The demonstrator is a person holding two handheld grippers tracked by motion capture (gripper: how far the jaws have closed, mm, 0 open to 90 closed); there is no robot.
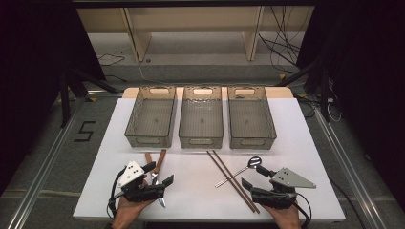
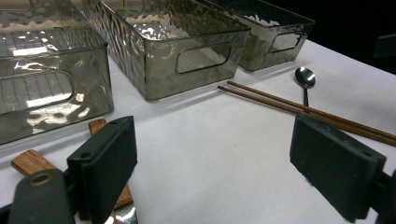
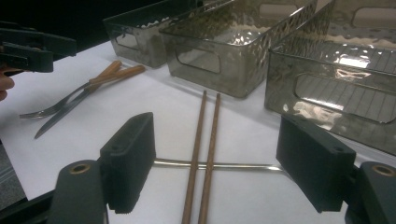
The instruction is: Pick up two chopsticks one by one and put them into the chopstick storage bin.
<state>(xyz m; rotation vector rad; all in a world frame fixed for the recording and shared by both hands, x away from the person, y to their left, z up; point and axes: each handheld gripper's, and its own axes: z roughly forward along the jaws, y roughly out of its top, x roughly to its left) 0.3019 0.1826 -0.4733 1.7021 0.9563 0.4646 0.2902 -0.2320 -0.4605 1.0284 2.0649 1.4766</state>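
A fork and a knife with wooden handles (image 1: 155,164) lie crossed at the table's front left. My left gripper (image 1: 158,174) hovers open over their blades, and their handles (image 2: 30,161) show beside its left jaw. A pair of brown chopsticks (image 1: 232,181) lies diagonally at the front right, across the handle of a metal spoon (image 1: 239,172). My right gripper (image 1: 255,177) stands open just right of them. In the right gripper view the chopsticks (image 3: 205,149) and the spoon's handle (image 3: 233,165) lie between its open jaws (image 3: 222,168), untouched. Nothing sits between the left gripper's jaws (image 2: 219,177).
Three empty smoky-grey plastic bins stand side by side at the back of the white table: left (image 1: 145,140), middle (image 1: 200,141), right (image 1: 252,141). Bare tabletop (image 1: 196,183) separates the two grippers. The table's front edge runs just below the hands.
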